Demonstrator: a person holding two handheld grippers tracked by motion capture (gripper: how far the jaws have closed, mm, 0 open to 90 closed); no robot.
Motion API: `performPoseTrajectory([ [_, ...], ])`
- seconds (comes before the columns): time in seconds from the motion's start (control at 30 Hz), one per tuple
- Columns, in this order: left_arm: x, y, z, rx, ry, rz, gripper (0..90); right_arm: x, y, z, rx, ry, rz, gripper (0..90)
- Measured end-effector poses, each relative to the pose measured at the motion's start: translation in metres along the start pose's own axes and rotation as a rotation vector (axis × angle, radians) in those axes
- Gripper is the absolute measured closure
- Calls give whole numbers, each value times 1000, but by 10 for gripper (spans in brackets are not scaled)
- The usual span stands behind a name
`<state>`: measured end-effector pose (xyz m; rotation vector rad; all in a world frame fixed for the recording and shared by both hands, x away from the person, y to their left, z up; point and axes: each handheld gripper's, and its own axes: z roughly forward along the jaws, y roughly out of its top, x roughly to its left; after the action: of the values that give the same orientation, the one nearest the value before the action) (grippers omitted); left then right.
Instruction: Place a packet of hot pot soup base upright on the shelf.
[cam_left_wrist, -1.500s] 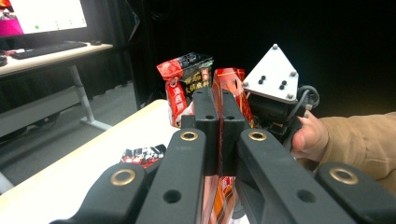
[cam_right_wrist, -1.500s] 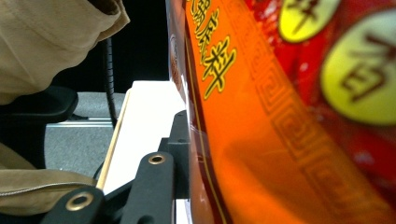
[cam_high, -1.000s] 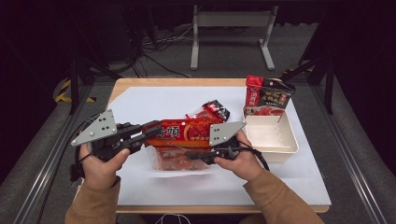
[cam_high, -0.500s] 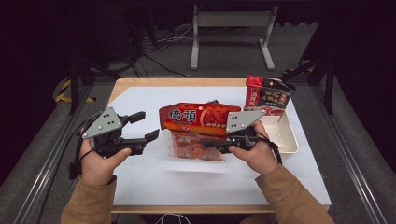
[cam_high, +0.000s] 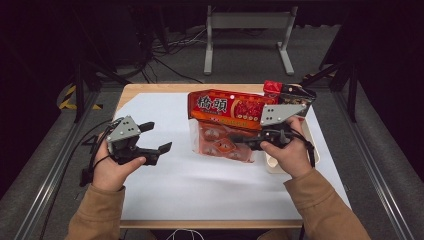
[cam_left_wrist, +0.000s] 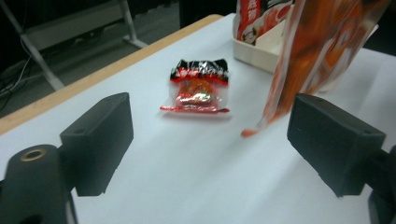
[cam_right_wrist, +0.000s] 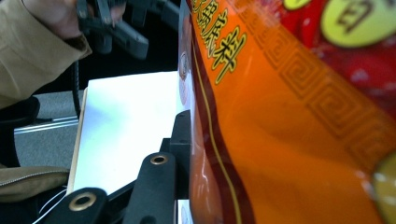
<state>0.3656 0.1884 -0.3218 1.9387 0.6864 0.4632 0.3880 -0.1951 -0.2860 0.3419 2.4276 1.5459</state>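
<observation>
Here the right gripper (cam_high: 239, 142) pinches the large red snack bag (cam_high: 227, 125), lifted beside the white tray (cam_high: 268, 161); the left gripper (cam_high: 159, 137), jaws just opened wide and empty, faces the small sachet (cam_left_wrist: 200, 86) ahead; next move, likely: advance over bare white paper (cam_high: 200, 185), edges well apart.

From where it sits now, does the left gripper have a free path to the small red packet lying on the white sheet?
Probably yes. The left gripper has just opened with nothing between its jaws, and bare white sheet lies ahead to the small packet. The big bag hangs off to one side.
</observation>
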Motion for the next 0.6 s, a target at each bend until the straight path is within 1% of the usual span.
performPoseTrajectory([
  [0.2,8,-8,6,15,3,-12,144,-11,7,-13,-3,-43,11,704],
  [0.37,14,-15,10,24,7,-17,136,-17,10,-21,5,-75,20,704],
  [0.47,18,-19,12,28,6,-22,130,-24,12,-27,-1,-95,31,704],
  [0.53,21,-22,12,26,8,-34,130,-28,12,-32,-7,-109,40,704],
  [0.6,22,-23,12,25,9,-35,131,-31,13,-37,-10,-125,42,704],
])
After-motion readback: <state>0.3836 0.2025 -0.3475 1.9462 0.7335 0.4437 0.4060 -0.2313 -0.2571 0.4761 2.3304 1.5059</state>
